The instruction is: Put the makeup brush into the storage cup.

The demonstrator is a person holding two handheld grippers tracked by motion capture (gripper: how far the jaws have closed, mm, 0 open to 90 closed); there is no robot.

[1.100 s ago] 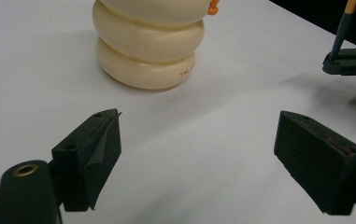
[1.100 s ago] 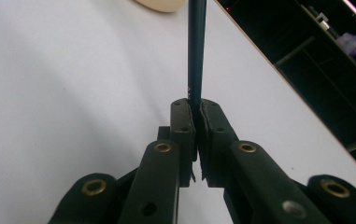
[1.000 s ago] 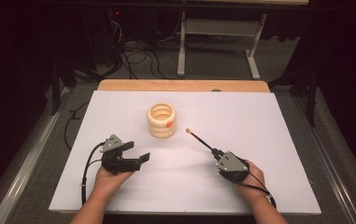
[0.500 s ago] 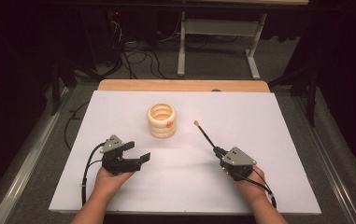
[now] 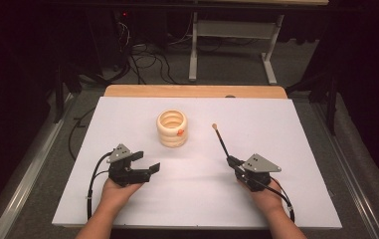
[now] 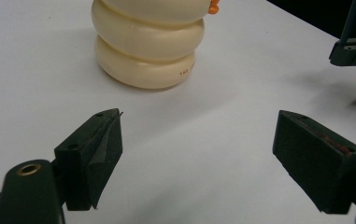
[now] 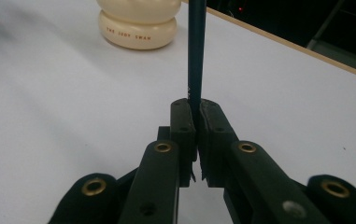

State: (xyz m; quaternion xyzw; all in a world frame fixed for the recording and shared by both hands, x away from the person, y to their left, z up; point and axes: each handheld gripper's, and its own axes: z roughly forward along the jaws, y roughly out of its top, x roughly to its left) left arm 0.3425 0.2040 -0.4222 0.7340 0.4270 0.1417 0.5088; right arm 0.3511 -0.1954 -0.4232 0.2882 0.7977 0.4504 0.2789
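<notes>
Now your right claw point(image 5: 233, 163) gripped a thin stick point(image 5: 221, 140), tip raised near the ringed cream holder point(image 5: 172, 128) mid-worktop point(image 5: 296, 129). Left claw point(image 5: 148, 168) stood wide, empty. Judged next: aim tip over holder's mouth, lower in.

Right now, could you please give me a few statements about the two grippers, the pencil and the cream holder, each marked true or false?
1. The right gripper is shut on the pencil. True.
2. The left gripper holds the cream ringed holder. False: its jaws stand open with nothing between them, apart from the holder.
3. The pencil already stands inside the holder. False: it is off to the holder's right, in the right gripper.
4. The holder stands upright on the white table. True.
</notes>
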